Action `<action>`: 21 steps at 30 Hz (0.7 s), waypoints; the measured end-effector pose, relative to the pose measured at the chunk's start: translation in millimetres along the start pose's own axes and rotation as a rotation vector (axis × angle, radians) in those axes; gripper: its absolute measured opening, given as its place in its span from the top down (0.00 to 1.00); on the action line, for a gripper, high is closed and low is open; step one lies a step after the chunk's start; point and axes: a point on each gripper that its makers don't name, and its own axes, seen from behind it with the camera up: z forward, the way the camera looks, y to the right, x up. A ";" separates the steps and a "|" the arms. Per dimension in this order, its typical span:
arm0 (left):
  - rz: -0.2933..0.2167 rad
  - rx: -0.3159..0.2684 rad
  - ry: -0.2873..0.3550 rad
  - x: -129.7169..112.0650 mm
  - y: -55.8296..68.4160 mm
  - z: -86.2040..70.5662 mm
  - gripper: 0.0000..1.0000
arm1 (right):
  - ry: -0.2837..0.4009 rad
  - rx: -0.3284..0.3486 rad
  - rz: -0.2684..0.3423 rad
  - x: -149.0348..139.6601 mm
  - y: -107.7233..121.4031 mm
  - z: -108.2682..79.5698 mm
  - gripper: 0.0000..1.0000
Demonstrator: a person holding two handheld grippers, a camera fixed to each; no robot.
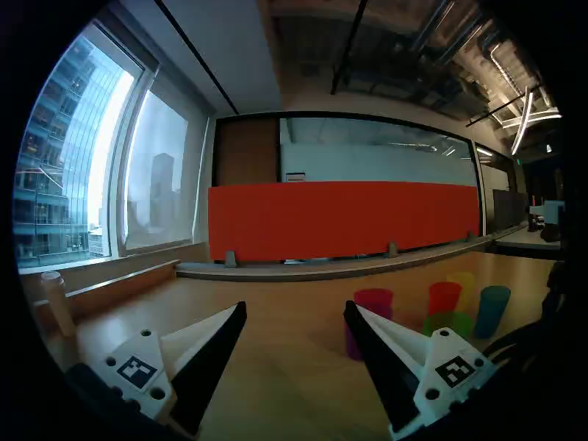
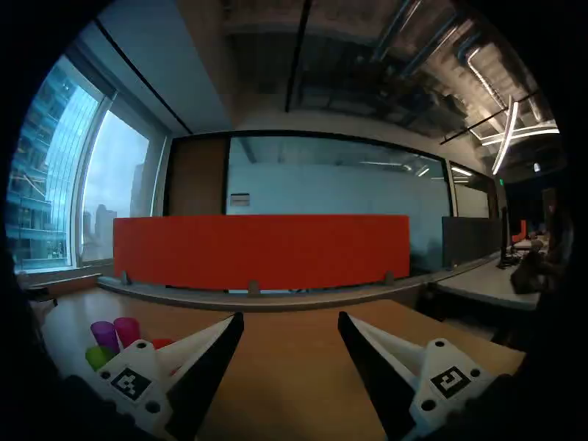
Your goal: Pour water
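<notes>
In the left gripper view, several plastic cups stand together on the wooden table (image 1: 294,367), ahead and to the right: a magenta cup (image 1: 373,298), a red cup (image 1: 444,297), a yellow cup (image 1: 464,282), a teal cup (image 1: 491,310) and a low green cup (image 1: 450,323). My left gripper (image 1: 294,307) is open and holds nothing, its right finger covering part of the magenta cup. A slim bottle with a pale cap (image 1: 57,303) stands at the far left. My right gripper (image 2: 290,317) is open and holds nothing. To its left are a purple cup (image 2: 104,335), a magenta cup (image 2: 128,329) and a green cup (image 2: 97,357).
A red divider panel (image 1: 342,219) runs along the far edge of the table, with a glass wall behind it. Windows (image 1: 81,176) line the left side. Another desk (image 2: 485,283) stands to the right. A dark shape (image 1: 553,301) sits at the right edge of the left gripper view.
</notes>
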 end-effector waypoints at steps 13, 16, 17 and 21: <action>-0.030 -0.001 -0.025 -9.7 -2.0 1.9 0.01 | 0.004 -0.001 -0.006 0.7 -1.1 0.0 0.01; -0.028 -0.006 -0.036 -11.4 -0.6 2.4 0.01 | 0.002 -0.002 -0.005 0.0 -0.5 -0.2 0.01; -0.028 -0.008 -0.039 -11.7 0.0 2.5 0.01 | 0.002 -0.001 -0.005 -0.2 -0.2 -0.3 0.01; -0.028 -0.011 -0.039 -11.7 0.5 2.5 0.01 | 0.002 -0.005 -0.005 -1.2 1.9 0.1 0.01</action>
